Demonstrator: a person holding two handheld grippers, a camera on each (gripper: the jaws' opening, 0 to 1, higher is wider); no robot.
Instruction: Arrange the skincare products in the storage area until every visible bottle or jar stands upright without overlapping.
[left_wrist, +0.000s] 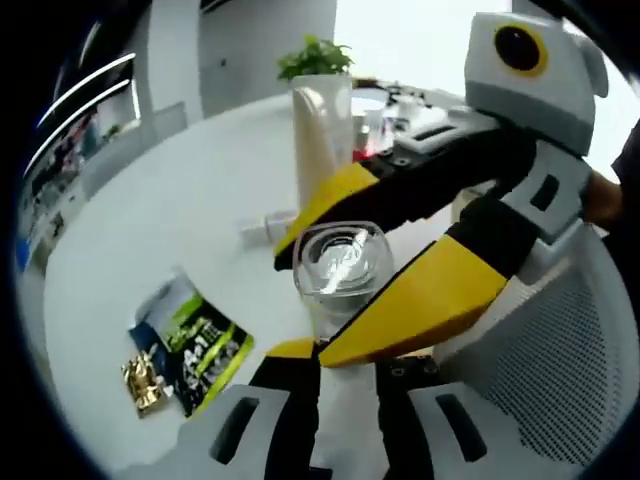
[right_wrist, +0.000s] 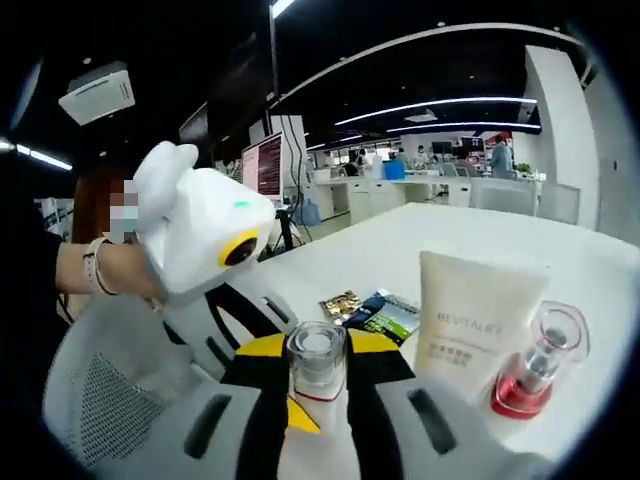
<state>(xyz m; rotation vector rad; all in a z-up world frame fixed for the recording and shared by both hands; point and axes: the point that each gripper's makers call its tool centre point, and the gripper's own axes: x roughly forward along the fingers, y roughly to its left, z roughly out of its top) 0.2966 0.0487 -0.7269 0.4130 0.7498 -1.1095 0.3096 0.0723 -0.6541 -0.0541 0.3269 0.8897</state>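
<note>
A small clear bottle (left_wrist: 338, 262) (right_wrist: 317, 365) sits between the two yellow jaws of my right gripper (left_wrist: 308, 305) (right_wrist: 318, 405), which is shut on it. My left gripper (left_wrist: 340, 355) (right_wrist: 318, 345) meets it head-on, its yellow tips on either side of the same bottle; whether they press on it I cannot tell. A white tube (right_wrist: 480, 325) (left_wrist: 320, 130) stands upright on the white table (left_wrist: 180, 210). Beside the tube stands a clear bottle with a red base (right_wrist: 535, 365).
Flat printed sachets (left_wrist: 190, 350) (right_wrist: 372, 312) lie on the table. A white mesh chair (left_wrist: 560, 370) (right_wrist: 110, 390) is close to both grippers. A green plant (left_wrist: 315, 55) stands behind the tube. A person's hand (right_wrist: 95, 270) holds the left gripper.
</note>
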